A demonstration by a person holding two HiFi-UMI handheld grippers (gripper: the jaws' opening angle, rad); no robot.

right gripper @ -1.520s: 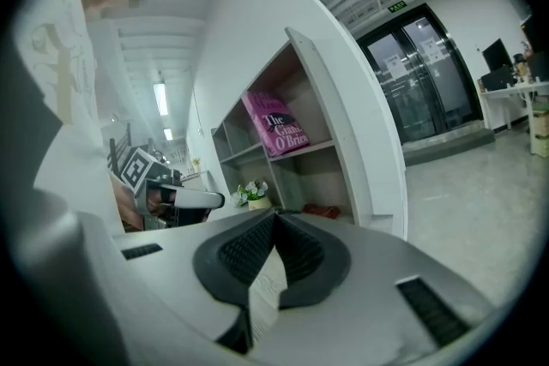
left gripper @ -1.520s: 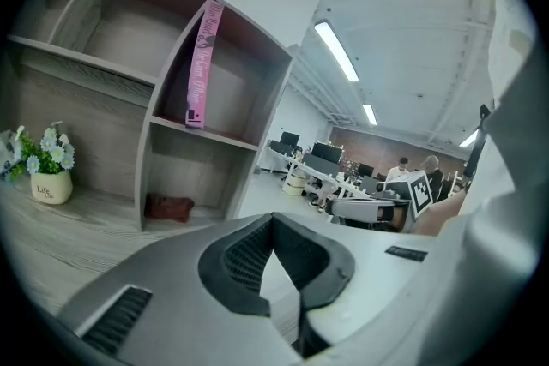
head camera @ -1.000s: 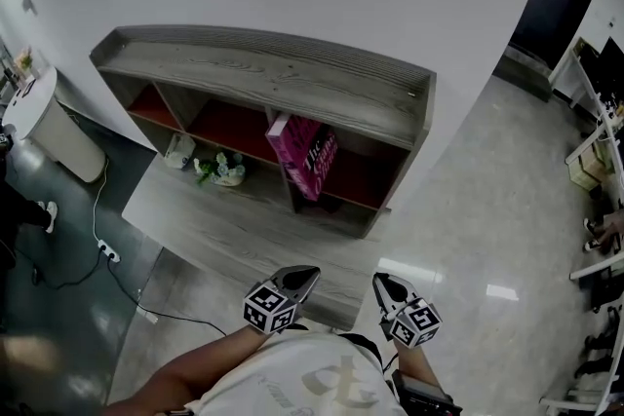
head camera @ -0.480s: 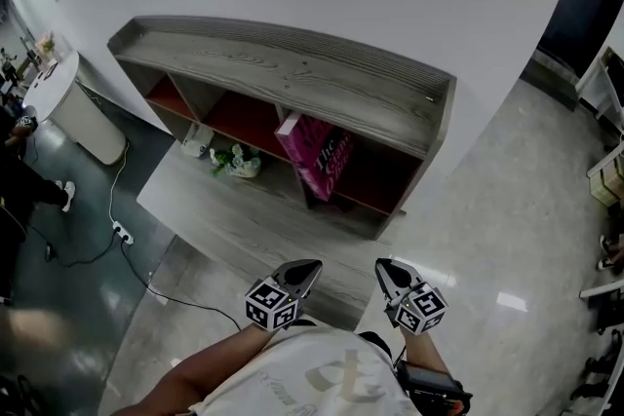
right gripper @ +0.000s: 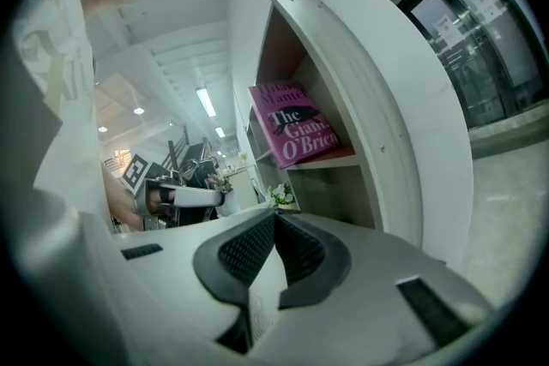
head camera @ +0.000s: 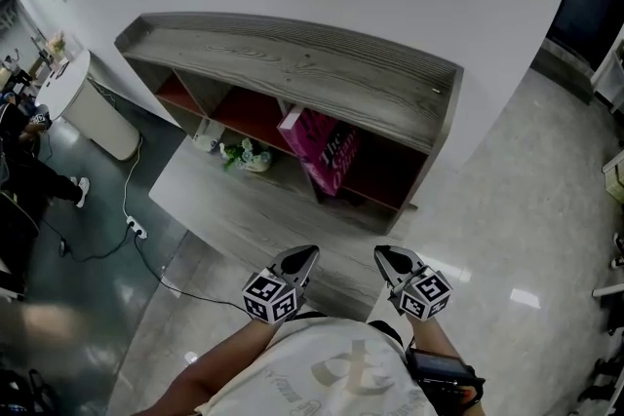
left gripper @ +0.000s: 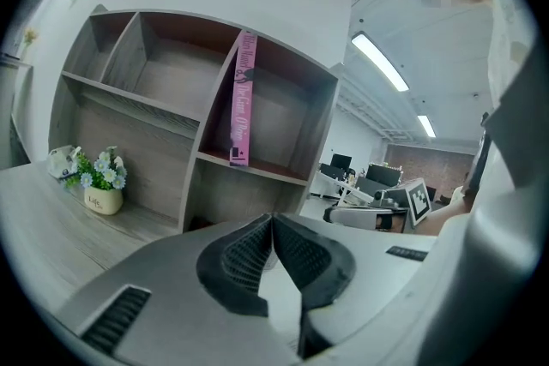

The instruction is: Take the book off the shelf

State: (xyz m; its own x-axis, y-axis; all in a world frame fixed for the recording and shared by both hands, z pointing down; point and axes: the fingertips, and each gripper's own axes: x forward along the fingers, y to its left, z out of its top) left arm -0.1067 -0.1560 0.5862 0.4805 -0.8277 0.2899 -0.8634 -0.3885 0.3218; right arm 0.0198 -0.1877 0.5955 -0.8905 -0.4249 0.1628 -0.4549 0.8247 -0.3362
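Observation:
A pink book [head camera: 326, 151] stands leaning in the right-hand compartment of the grey wooden shelf [head camera: 292, 73]; the left gripper view shows its spine [left gripper: 240, 99] upright, the right gripper view its cover [right gripper: 296, 123]. Both grippers hang close to my body, well short of the shelf. My left gripper [head camera: 308, 255] is shut with nothing in it, its pads [left gripper: 257, 257] meeting at the tips. My right gripper [head camera: 382, 254] is shut too and holds nothing; its tips touch [right gripper: 274, 217].
A low grey wooden platform [head camera: 244, 209] runs in front of the shelf. A small pot of flowers [head camera: 250, 156] sits in a lower compartment. A white round-topped stand [head camera: 83, 102] and a floor cable [head camera: 127, 219] lie to the left. A person stands at the far left edge.
The view has shifted: shelf and book now sit a little further right in the head view. Both grippers stayed shut and low by my body, edging slightly towards the shelf.

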